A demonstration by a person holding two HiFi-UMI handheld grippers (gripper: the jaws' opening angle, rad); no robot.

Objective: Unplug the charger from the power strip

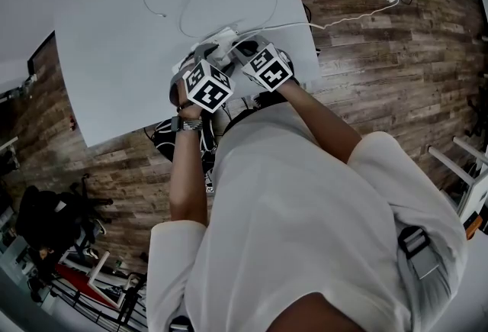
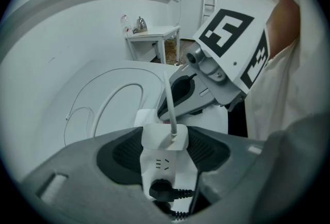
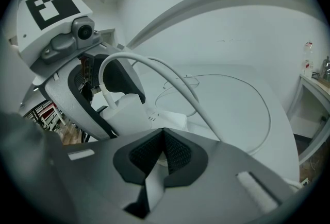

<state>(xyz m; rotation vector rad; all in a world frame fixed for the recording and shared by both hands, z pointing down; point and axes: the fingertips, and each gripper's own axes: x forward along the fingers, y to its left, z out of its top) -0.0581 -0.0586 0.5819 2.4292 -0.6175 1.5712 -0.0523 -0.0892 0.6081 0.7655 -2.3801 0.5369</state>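
Head view: both tools meet at the near edge of the white worktop point(image 1: 114, 33), with the left gripper point(image 1: 198, 59) and right gripper point(image 1: 245, 49) crowding the power strip point(image 1: 222, 38).

Left gripper view: fingers closed snug on the charger point(image 2: 164, 135) — it sits on the strip's face, apparently seated. Its cable point(image 2: 169, 102) rises from it. A black plug point(image 2: 162, 189) sits nearer the camera.

Right gripper view: fingers nearly together, pinching a thin white edge — seemingly the strip's end.

Step in hand: grips set, pull pending. The next move calls for drawing the charger straight off the strip's face while the right gripper braces the strip.
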